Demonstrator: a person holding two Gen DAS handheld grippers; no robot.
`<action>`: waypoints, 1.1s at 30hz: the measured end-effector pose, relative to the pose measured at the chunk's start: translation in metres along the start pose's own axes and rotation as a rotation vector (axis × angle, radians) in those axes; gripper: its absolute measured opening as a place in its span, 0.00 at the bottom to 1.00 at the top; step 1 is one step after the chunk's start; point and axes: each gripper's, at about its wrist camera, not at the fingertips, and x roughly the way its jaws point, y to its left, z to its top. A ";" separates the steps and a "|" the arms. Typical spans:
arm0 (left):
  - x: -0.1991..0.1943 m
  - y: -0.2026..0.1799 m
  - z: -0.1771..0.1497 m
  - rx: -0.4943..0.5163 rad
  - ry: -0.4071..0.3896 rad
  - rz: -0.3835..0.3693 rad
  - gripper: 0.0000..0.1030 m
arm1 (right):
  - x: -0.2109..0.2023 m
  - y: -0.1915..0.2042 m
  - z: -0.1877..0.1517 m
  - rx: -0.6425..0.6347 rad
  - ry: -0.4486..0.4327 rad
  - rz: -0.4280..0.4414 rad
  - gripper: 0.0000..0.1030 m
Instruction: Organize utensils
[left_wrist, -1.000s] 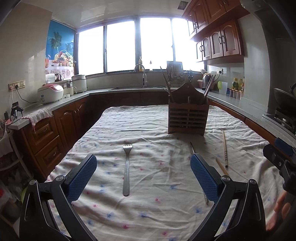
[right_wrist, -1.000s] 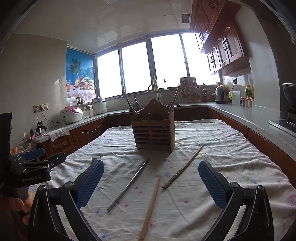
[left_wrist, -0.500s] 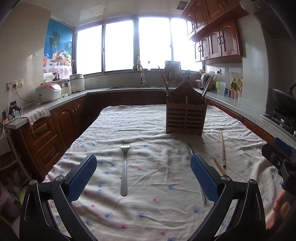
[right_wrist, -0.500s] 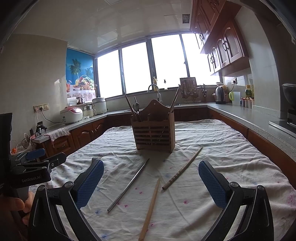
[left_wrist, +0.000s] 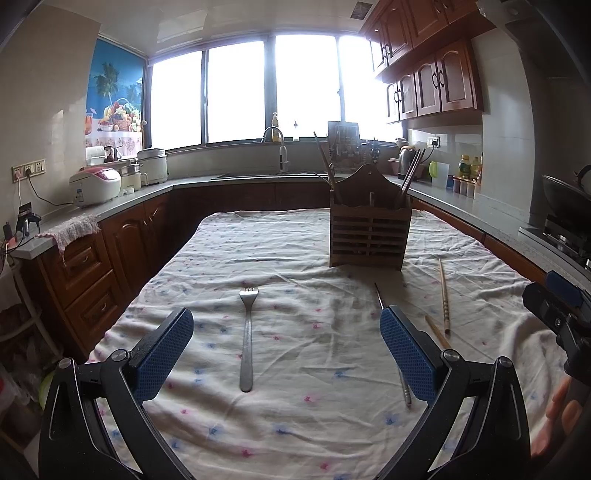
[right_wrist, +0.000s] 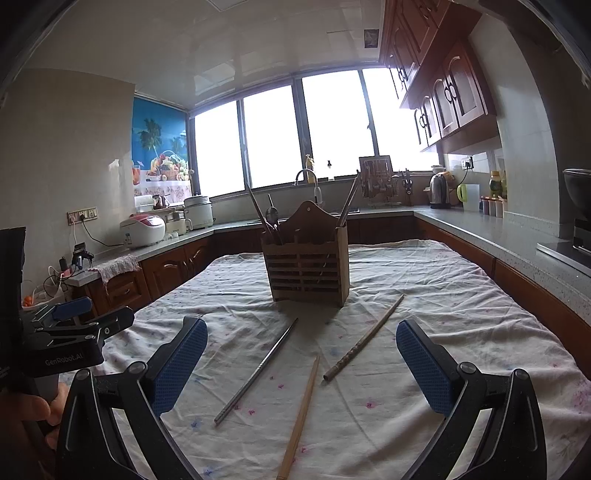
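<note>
Four loose utensils lay on the cloth-covered desk (left_wrist: 295, 236) in front of the wooden utensil holder (right_wrist: 308, 271), which stood upright with several chopsticks and a spoon already leaning in its slots. A metal fork (left_wrist: 246, 338) lay flat, tines toward the holder, well apart from the rest. A metal chopstick (right_wrist: 258, 369), a pale bamboo chopstick (right_wrist: 301, 413) and a darker patterned chopstick (right_wrist: 364, 338) lay fanned out near each other, none touching the holder. Nothing stood between the tools and these pieces.

The left tool (left_wrist: 286, 350) was spread wide and held nothing, hovering above the cloth with the fork between its blue pads. The right tool (right_wrist: 301, 363) was equally wide apart and empty, framing the three chopsticks. A hand (right_wrist: 35, 413) gripped the left tool's handle, seen at the right view's edge.
</note>
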 end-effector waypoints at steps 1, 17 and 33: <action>0.000 0.000 0.000 0.001 -0.001 0.001 1.00 | 0.000 0.000 0.000 0.000 0.001 0.000 1.00; 0.003 0.000 0.002 0.001 0.003 -0.003 1.00 | -0.001 0.000 0.001 0.004 0.000 -0.001 1.00; 0.007 0.000 0.002 0.004 0.009 -0.014 1.00 | 0.001 -0.003 0.005 0.011 -0.003 -0.002 1.00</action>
